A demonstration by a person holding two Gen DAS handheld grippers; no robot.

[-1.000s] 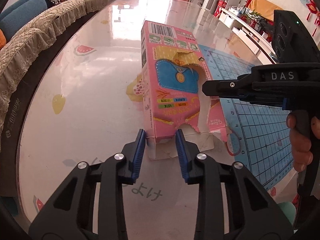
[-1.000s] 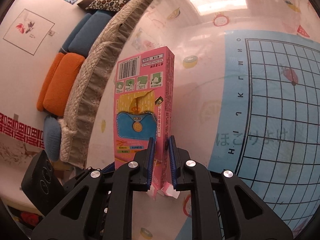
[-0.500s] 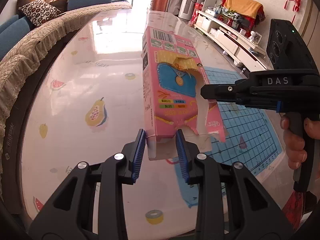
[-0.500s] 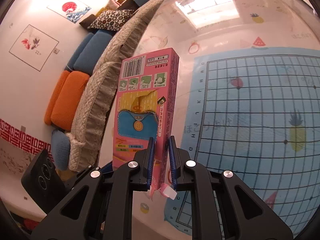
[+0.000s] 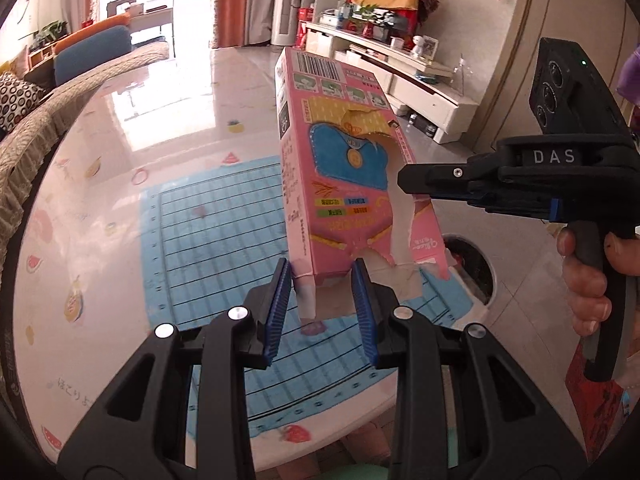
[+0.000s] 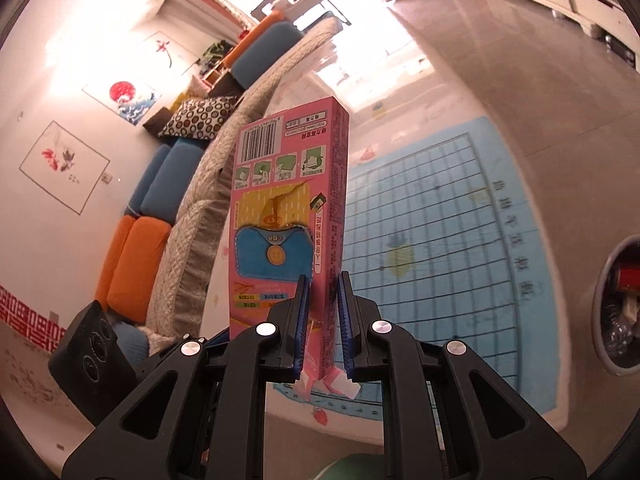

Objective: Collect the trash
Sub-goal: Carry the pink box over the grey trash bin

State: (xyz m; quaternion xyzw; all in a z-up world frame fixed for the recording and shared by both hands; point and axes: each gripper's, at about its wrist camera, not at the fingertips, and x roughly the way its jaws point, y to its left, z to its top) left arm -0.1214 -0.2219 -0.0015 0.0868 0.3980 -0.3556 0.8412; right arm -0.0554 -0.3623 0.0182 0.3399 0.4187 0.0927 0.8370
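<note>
A torn pink cardboard box point(image 5: 344, 184) hangs in the air above the table, held upright by both grippers. My left gripper point(image 5: 320, 280) is shut on its ragged lower end, blue pads on either side. My right gripper point(image 6: 322, 280) is shut on the box's point(image 6: 280, 200) narrow side edge near the bottom. In the left wrist view the right gripper point(image 5: 404, 180) reaches in from the right, a hand on its handle. A grey round trash bin point(image 6: 598, 292) stands on the floor at the right, with a red can and bottles inside.
Below lies a glossy table with a blue grid mat point(image 5: 200, 240), its near edge close under the grippers. The bin's rim point(image 5: 490, 280) shows past the table edge behind the box. A sofa point(image 6: 180, 240) runs along the left; a low white TV bench point(image 5: 420, 80) stands at the back.
Both grippers have risen and carried the box together across the table toward its edge. The grid mat now lies beneath, and the bin has come into view.
</note>
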